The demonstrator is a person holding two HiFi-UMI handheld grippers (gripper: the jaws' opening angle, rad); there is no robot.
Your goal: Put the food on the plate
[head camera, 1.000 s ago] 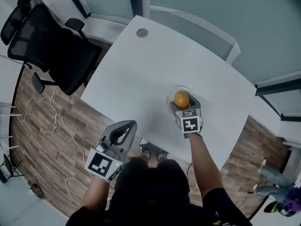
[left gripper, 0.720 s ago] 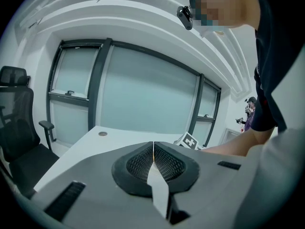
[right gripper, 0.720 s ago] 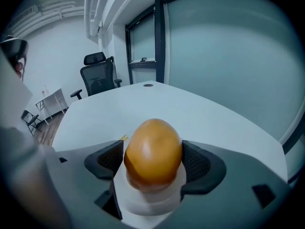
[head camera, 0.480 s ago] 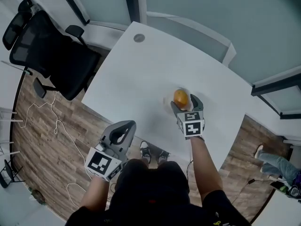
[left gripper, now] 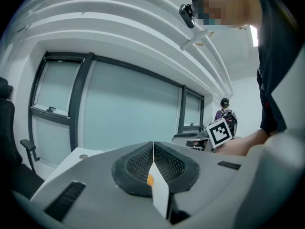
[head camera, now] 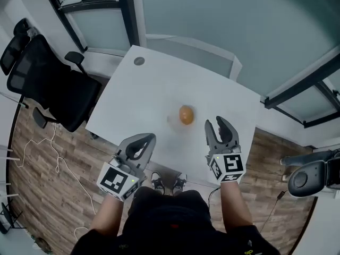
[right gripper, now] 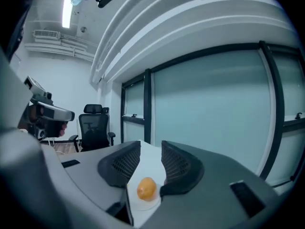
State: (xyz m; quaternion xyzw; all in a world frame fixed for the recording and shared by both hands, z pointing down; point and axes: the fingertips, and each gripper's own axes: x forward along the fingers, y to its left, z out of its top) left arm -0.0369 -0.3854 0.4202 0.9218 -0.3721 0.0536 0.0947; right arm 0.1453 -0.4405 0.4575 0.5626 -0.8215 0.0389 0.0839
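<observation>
Placement step looks complete: the orange [head camera: 186, 115] sits on the plate [right gripper: 144, 203], mid-surface [head camera: 143, 94]. My right hand-held gripper [head camera: 215, 122], at its 4 o'clock, is closing on nothing. My left hand-held gripper [head camera: 150, 138] is pressed together, empty. Next, I judge, only standing clear.

You're holding the right gripper [head camera: 216, 124] over the desk's [head camera: 149, 94] near edge, its jaws closing on nothing. The orange [head camera: 186, 115] is sitting on the plate [head camera: 172, 120] just left of it, and your left gripper [head camera: 139, 147] is hovering at the near edge.
</observation>
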